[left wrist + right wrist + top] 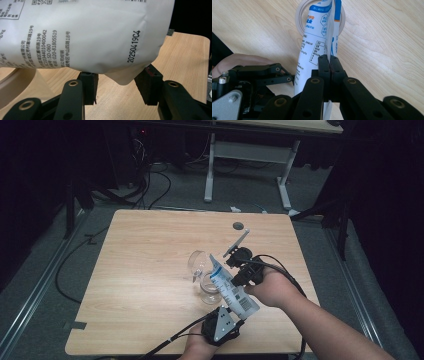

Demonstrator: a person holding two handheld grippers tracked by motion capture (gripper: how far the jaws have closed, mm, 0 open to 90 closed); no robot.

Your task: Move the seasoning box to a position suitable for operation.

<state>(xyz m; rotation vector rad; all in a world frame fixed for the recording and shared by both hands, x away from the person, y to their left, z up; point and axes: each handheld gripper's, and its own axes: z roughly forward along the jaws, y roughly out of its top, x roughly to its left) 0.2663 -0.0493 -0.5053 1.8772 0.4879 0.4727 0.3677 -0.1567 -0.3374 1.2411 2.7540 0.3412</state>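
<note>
The high view looks down on the table (150,270); both gripper views sit close against the white pouch (87,32).

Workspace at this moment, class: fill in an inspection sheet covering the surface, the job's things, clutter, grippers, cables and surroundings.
Surface: light wooden table, bare around the work.
Job's things: white printed pouch tilted over a clear glass jar; a clear glass lid lies beside the jar.
Clutter: small dark round disc near the far edge.
Grippers: right gripper, jaws shut on the pouch's edge; left gripper, jaws either side of the pouch's bottom corner, no press visible.
Cables: black cable trails from the left gripper; more on the floor.
Surroundings: dark room, grey floor, white desk frame behind.
</note>
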